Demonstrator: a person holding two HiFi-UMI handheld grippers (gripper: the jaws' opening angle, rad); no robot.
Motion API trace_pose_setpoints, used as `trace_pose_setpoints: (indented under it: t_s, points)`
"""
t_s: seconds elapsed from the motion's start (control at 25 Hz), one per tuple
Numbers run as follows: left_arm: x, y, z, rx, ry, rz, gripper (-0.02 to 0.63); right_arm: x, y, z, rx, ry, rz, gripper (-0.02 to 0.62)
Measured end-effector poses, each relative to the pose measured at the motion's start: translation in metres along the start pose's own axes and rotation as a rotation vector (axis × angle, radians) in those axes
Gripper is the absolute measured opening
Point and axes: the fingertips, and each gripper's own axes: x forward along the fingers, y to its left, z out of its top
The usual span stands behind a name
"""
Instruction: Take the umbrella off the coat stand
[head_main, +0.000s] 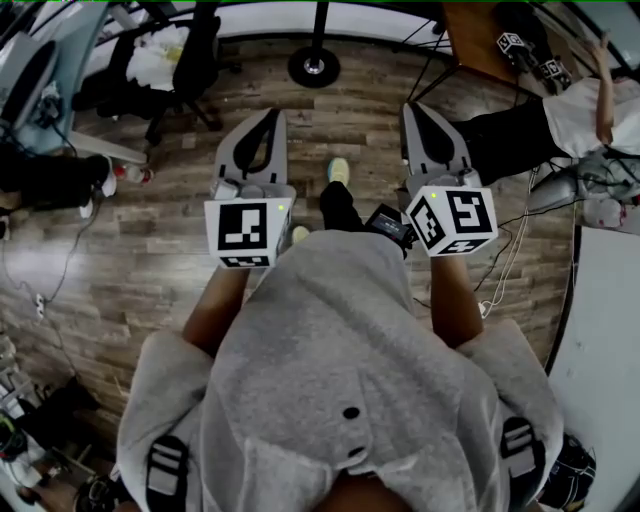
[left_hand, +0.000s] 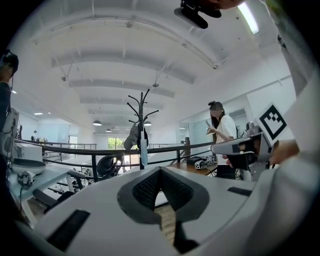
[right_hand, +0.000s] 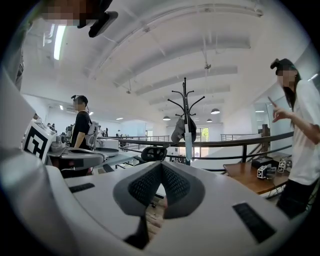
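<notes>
While pointing level, both clenched and empty: left gripper fingers pressed together, right gripper fingers pressed together, nothing between either pair. Hangs dead ahead of the fingers, well apart from them: umbrella, pale blue, furled, upright against the pole of the coat stand. Grey garment just beside it on the same stand. Person in white top ahead-right of the left fingers.
</notes>
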Motion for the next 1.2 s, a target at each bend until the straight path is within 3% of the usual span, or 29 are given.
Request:
trace_pose_setpoints:
  t_s: [0.4,1.2]
  points:
    - [0.053,0.006,-0.001,0.018,0.015,-0.019,0.012,0.039,-0.03,-0.006,0.02,0.007,0.002,0.009]
    - [0.228,0.019,0.006,0.041,0.102,0.002,0.012,0.163,-0.167,-0.001,0.059,0.048,0.038,0.009]
